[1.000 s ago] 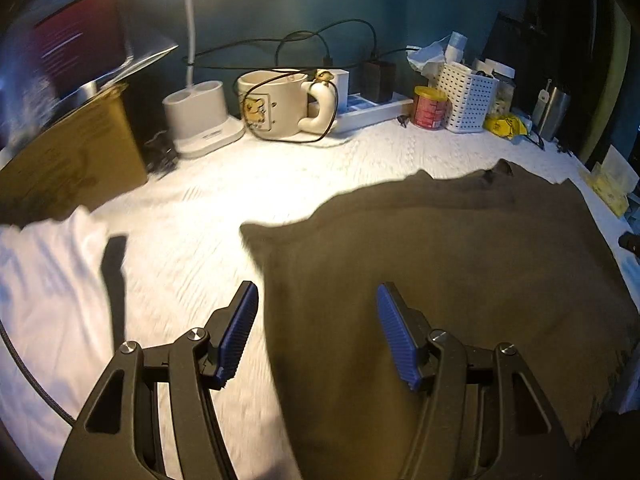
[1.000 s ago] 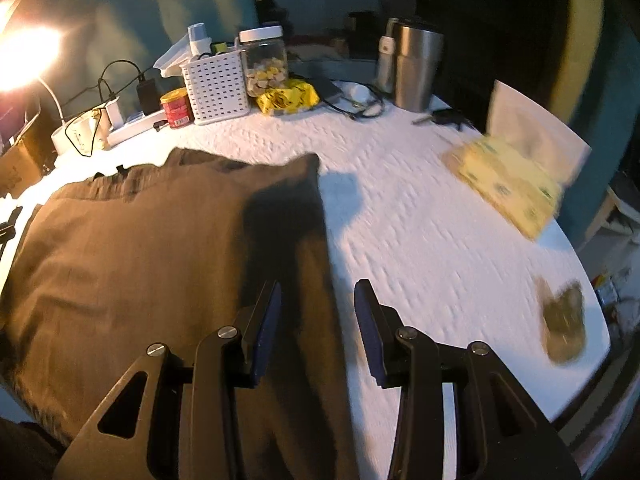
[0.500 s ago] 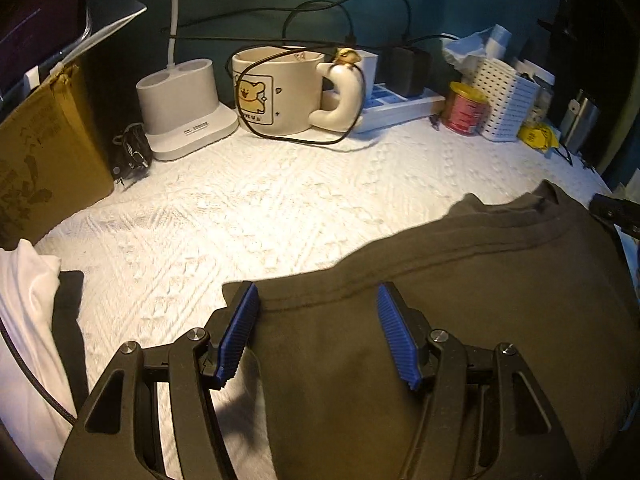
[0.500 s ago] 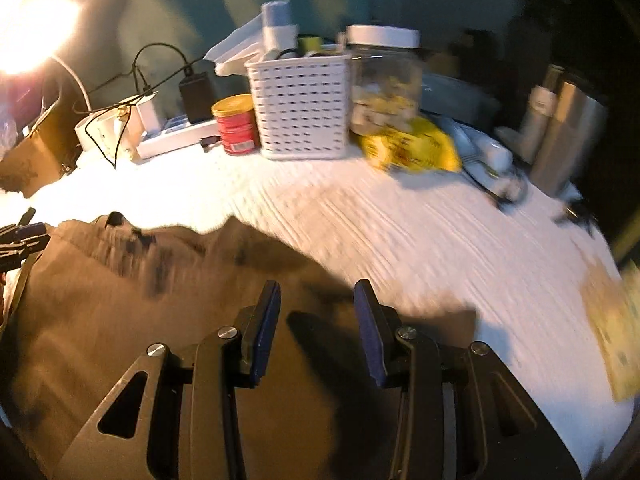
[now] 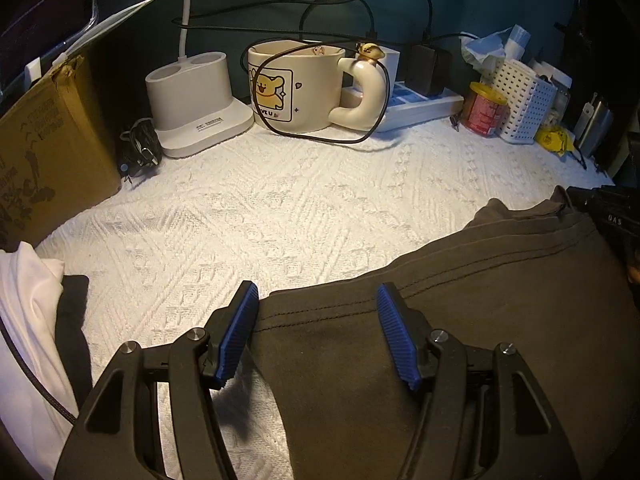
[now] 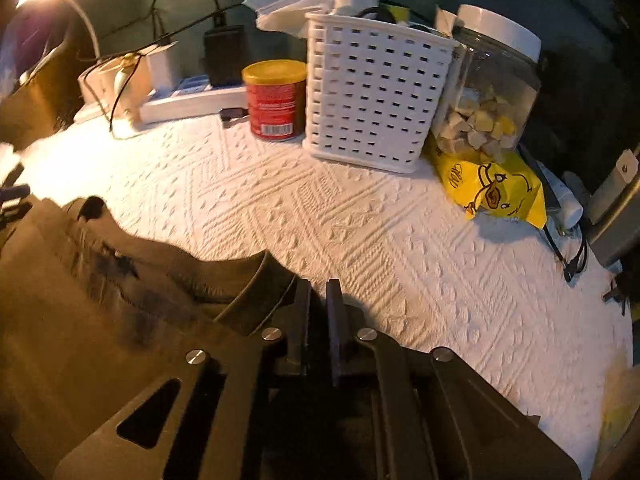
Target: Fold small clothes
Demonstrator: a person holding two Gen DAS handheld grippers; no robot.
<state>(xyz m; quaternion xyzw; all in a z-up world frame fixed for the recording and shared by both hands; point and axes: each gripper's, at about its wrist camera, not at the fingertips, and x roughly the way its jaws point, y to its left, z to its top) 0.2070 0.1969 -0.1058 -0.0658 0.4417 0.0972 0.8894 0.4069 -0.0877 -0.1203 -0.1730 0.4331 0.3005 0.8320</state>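
Observation:
A dark brown garment lies flat on the white textured cloth. My left gripper is open, its blue pads astride the garment's near left corner and waistband hem. In the right wrist view the same garment fills the lower left. My right gripper is shut on the garment's far right corner, where the hem folds up against the jaws. The right gripper's body shows at the right edge of the left wrist view.
A bear mug, white lamp base, power strip, red can, white basket, jar and yellow packet line the back. A cardboard box and white clothes sit left.
Both grippers moved forward to the garment's far hem. The right gripper closed on the right corner. The left gripper stayed open over the left corner.

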